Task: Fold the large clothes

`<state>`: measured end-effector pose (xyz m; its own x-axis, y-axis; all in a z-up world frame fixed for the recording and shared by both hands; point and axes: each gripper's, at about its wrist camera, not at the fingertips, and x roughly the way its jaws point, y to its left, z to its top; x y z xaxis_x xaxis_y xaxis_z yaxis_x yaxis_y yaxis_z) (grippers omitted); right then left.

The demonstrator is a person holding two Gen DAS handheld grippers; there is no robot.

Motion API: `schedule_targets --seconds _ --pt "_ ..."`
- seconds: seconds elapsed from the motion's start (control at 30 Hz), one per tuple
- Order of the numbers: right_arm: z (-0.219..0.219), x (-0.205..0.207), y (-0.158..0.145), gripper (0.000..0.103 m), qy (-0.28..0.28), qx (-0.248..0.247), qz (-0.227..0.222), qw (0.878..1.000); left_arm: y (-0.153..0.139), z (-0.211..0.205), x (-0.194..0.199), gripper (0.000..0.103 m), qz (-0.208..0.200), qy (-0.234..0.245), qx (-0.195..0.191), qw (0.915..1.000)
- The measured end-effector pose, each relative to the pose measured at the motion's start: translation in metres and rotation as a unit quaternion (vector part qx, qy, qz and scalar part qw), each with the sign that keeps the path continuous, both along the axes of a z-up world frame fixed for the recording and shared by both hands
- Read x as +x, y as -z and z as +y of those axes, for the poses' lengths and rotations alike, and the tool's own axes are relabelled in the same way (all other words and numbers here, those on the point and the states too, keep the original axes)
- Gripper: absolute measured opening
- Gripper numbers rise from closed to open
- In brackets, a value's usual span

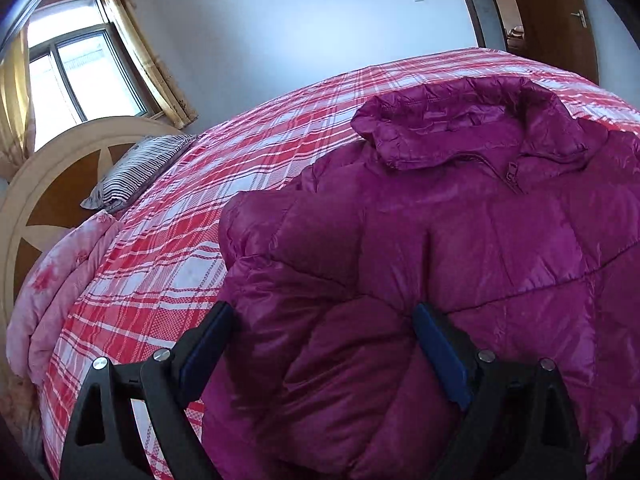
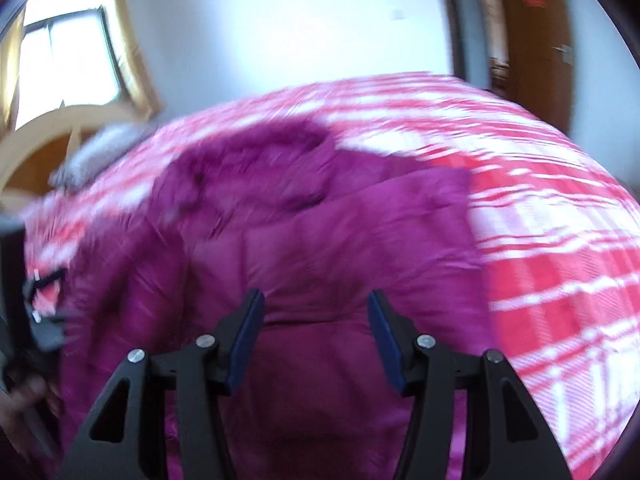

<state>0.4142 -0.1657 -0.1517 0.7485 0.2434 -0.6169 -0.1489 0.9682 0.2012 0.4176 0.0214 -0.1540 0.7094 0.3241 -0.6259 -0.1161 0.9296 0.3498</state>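
A shiny magenta puffer jacket (image 1: 460, 240) lies front up on the red and white plaid bedspread (image 1: 224, 184), collar at the far end, zipper closed. My left gripper (image 1: 324, 316) is open above the jacket's near left part, with a puffy fold between its fingers. The right wrist view is motion-blurred. There the jacket (image 2: 304, 240) fills the middle and my right gripper (image 2: 316, 300) is open just above its near part. The left gripper (image 2: 44, 312) shows blurred at the left edge of that view.
A striped pillow (image 1: 140, 168) and a folded pink quilt (image 1: 60, 288) lie by the wooden headboard (image 1: 52, 184) at the left. A window with curtains (image 1: 80, 72) is behind. A brown door (image 1: 556, 16) stands at the far right. Plaid bedspread (image 2: 552, 264) lies right of the jacket.
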Motion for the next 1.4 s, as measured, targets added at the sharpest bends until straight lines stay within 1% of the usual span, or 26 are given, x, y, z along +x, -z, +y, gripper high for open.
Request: schedule_targets --seconds 0.03,0.1,0.17,0.2,0.23,0.27,0.3,0.37,0.43,0.5,0.57,0.67,0.73,0.8,0.83,0.9,0.93,0.97,1.0,1.07,1.13,1.17,1.23,1.3,1.37,1.4 --pt "-0.003 -0.009 -0.012 0.050 0.008 0.002 -0.016 1.000 0.002 -0.001 0.002 0.092 0.002 -0.001 0.002 1.0000" --pt "0.003 -0.025 -0.039 0.050 -0.005 0.012 -0.046 0.999 0.005 -0.004 0.006 0.092 0.005 -0.001 0.004 1.0000" --pt "0.024 -0.039 -0.068 0.048 -0.049 0.024 -0.070 0.996 0.001 -0.005 0.003 0.092 0.003 0.001 -0.005 1.0000" --pt "0.037 -0.041 -0.075 0.048 -0.077 0.029 -0.070 0.994 0.000 0.001 0.001 0.092 -0.001 0.001 -0.019 0.9998" --pt "0.054 -0.039 -0.077 0.047 -0.113 0.036 -0.055 0.991 -0.004 0.007 -0.002 0.092 -0.006 -0.001 -0.036 0.9993" --pt "0.068 -0.033 -0.072 0.042 -0.137 0.041 -0.037 0.989 -0.010 0.017 -0.006 0.092 -0.016 -0.008 -0.055 0.9983" --pt "0.076 -0.028 -0.066 0.041 -0.146 0.039 -0.024 0.988 -0.016 0.026 -0.012 0.092 -0.027 -0.017 -0.064 0.9974" --pt "0.091 -0.013 -0.044 0.040 -0.150 0.017 0.007 0.989 -0.031 0.050 -0.023 0.092 -0.059 -0.048 -0.063 0.9951" --pt "0.096 -0.002 -0.020 0.040 -0.144 -0.001 0.034 0.989 -0.042 0.067 -0.028 0.092 -0.081 -0.070 -0.055 0.9927" --pt "0.096 -0.003 -0.001 0.040 -0.144 -0.026 0.041 0.988 -0.055 0.079 -0.029 0.092 -0.100 -0.088 -0.052 0.9897" --pt "0.095 -0.007 0.010 0.040 -0.148 -0.030 0.036 0.988 -0.066 0.081 -0.026 0.092 -0.105 -0.082 -0.061 0.9892" --pt "0.091 -0.006 0.011 0.040 -0.146 -0.027 0.040 0.988 -0.074 0.066 -0.018 0.092 -0.102 -0.051 -0.071 0.9909" --pt "0.089 -0.006 0.011 0.039 -0.139 -0.025 0.037 0.989 -0.070 0.053 -0.011 0.092 -0.093 -0.018 -0.089 0.9915" --pt "0.087 -0.010 0.009 0.038 -0.122 -0.030 0.024 0.992 -0.059 0.037 -0.002 0.092 -0.075 0.009 -0.092 0.9929" --pt "0.084 -0.013 0.007 0.038 -0.115 -0.029 0.015 0.993 -0.051 0.030 0.002 0.092 -0.069 0.016 -0.087 0.9937" --pt "0.080 -0.018 0.005 0.038 -0.105 -0.024 0.009 0.994 -0.033 0.014 0.010 0.092 -0.042 0.039 -0.073 0.9957" --pt "0.077 -0.020 0.005 0.038 -0.102 -0.023 0.011 0.994 -0.021 0.010 0.016 0.092 -0.022 0.043 -0.058 0.9972" --pt "0.078 -0.018 0.007 0.038 -0.104 -0.023 0.016 0.994 -0.009 0.009 0.020 0.092 -0.008 0.031 -0.042 0.9986" --pt "0.078 -0.017 0.008 0.038 -0.107 -0.022 0.020 0.994 -0.002 0.011 0.023 0.092 0.002 0.027 -0.049 0.9984" --pt "0.078 -0.015 0.010 0.038 -0.109 -0.020 0.028 0.993 0.001 0.018 0.027 0.093 0.016 0.028 -0.075 0.9967" --pt "0.079 -0.013 0.012 0.038 -0.109 -0.026 0.032 0.993 0.004 0.023 0.030 0.096 0.026 0.023 -0.091 0.9953" --pt "0.080 -0.013 0.013 0.038 -0.109 -0.030 0.032 0.993 0.004 0.027 0.031 0.096 0.028 0.020 -0.104 0.9939" --pt "0.082 -0.012 0.015 0.038 -0.109 -0.032 0.034 0.993 -0.004 0.032 0.024 0.096 0.002 0.004 -0.108 0.9941" --pt "0.081 -0.010 0.016 0.039 -0.110 -0.030 0.039 0.993 -0.019 0.033 0.011 0.096 -0.038 0.008 -0.111 0.9931" --pt "0.082 -0.009 0.016 0.039 -0.109 -0.032 0.036 0.993 -0.037 0.029 0.003 0.096 -0.083 0.019 -0.101 0.9913" --pt "0.082 -0.009 0.017 0.039 -0.109 -0.034 0.035 0.993 -0.046 0.026 0.000 0.096 -0.102 0.025 -0.090 0.9904"
